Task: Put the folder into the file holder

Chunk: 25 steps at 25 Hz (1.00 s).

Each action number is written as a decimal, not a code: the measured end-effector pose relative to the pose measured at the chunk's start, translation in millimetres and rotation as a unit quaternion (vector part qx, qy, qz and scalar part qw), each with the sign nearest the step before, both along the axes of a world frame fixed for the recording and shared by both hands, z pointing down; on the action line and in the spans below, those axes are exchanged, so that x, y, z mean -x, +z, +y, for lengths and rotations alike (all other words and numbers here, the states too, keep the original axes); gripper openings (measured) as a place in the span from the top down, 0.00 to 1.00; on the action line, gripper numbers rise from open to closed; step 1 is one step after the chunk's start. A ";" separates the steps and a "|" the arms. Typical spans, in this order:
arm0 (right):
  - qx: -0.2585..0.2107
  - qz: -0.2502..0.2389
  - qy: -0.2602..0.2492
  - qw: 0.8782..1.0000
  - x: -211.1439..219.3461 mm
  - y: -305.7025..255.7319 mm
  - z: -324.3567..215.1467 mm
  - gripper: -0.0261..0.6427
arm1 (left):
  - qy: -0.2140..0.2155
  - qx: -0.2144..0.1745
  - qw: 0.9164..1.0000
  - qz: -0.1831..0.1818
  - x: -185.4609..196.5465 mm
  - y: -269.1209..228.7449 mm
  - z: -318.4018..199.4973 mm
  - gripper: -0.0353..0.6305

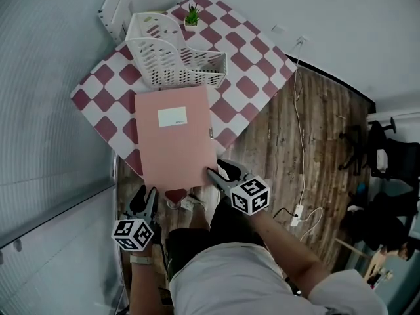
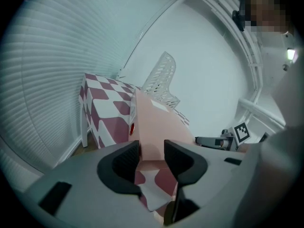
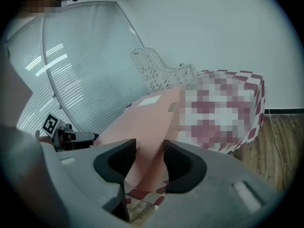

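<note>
Head view: the pink folder (image 1: 176,143) is seen lying flat on the checkered tablecloth (image 1: 249,64), just on the near side of the white file holder (image 1: 177,54). Its far edge reaches the low front wall of the file holder. It cannot be told whether the two are touching. The folder is wholly outside the file holder. A white label (image 1: 172,117) is carried on the half of the cover that is nearer to the file holder. A small green plant (image 1: 192,16) is placed just behind the file holder.

Both grippers are found at the end of the folder which is farthest from the file holder. The right gripper (image 1: 213,174) is set at the right corner of that end. In the right gripper view this corner is passed between the two fingers (image 3: 178,163), and they are closed on it, so the folder is pinched there.

The left gripper (image 1: 148,194) is held at the left corner of the same end. In the left gripper view its fingers (image 2: 126,163) are spread apart. The near edge of the folder is seen in the gap at their tips, and the pads are not seen to press on it.
</note>
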State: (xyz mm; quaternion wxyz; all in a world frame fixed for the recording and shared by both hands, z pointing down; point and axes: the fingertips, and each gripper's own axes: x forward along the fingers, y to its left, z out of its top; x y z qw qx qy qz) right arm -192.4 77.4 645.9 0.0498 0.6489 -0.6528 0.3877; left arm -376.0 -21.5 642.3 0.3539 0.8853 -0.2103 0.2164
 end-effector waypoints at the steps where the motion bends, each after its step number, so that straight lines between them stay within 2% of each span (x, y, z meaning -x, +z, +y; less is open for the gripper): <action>1: 0.001 -0.001 0.001 1.000 2.1 0.0 2.8 0.68 | 0.002 0.001 1.000 0.000 1.8 0.2 2.6 0.72; 11: 0.003 -0.030 0.004 1.000 20.8 1.7 36.4 0.67 | 0.029 0.010 0.999 -0.011 13.6 2.6 35.3 0.73; 14: 0.004 -0.062 0.022 0.998 14.7 6.5 43.4 0.65 | 0.038 0.013 0.999 -0.015 12.2 3.5 44.5 0.73; 16: 0.005 -0.096 0.042 0.994 8.7 11.0 45.9 0.60 | 0.039 0.012 0.999 -0.017 11.9 3.5 46.6 0.73; 18: 0.006 -0.135 0.056 0.989 4.8 16.9 46.4 0.52 | 0.037 0.013 0.999 -0.019 11.2 3.6 45.7 0.73; 20: 0.003 -0.185 0.065 0.981 4.5 22.5 45.3 0.48 | 0.038 0.013 0.999 -0.023 10.9 4.4 45.4 0.73; 25: -0.018 -0.314 0.064 0.947 13.0 31.9 35.4 0.47 | 0.038 0.011 0.999 -0.034 10.1 8.1 44.9 0.73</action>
